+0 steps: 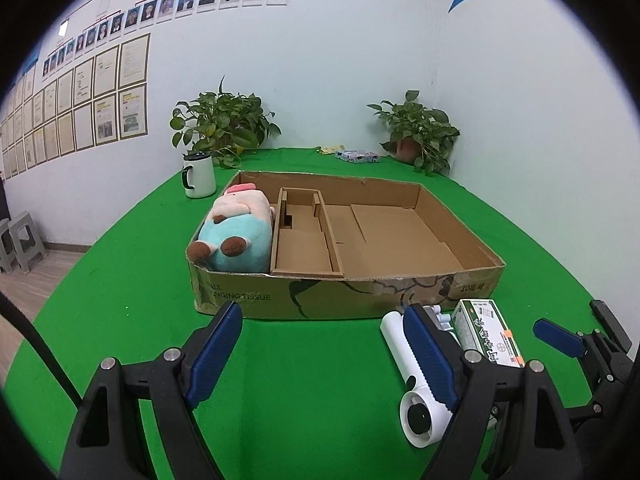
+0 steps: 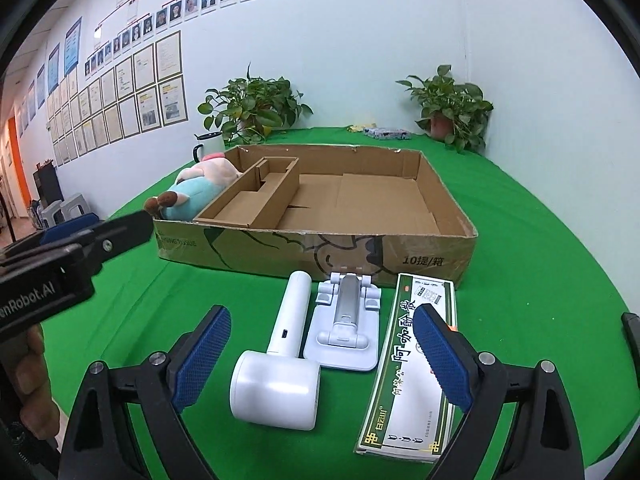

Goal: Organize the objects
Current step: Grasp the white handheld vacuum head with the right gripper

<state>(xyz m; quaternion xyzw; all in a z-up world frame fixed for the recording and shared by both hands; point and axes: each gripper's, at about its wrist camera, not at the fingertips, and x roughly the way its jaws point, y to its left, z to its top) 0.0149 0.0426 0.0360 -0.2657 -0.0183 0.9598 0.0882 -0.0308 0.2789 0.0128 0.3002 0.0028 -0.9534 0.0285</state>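
The cardboard box (image 2: 400, 184), a shallow tray with a narrow inner divider, lies on the green tabletop (image 2: 540, 240) ahead of both tools, and a plush toy (image 1: 234, 232) already fills the compartment nearest the left side. Three things wait in front of the box, all within the reach of the right hand-held gripper (image 2: 322, 354): a white handheld fan (image 2: 280, 376) lies between its spread fingers, a white folding phone stand (image 2: 344, 328) is just beyond and beside the fan, and a green-edged medicine box (image 2: 412, 372) runs under its right finger. That gripper is released, jaws wide, holding nothing. The left hand-held gripper (image 1: 322, 354) is likewise released and empty, hovering over bare cloth, with the fan just behind its right finger.

By the look of it, sorting is partly done and the step in hand is picking the next item, most likely the fan. That calls for lowering the right gripper, closing across the fan's slim handle rather than its round head, then carrying it forward over the box wall into a free compartment.
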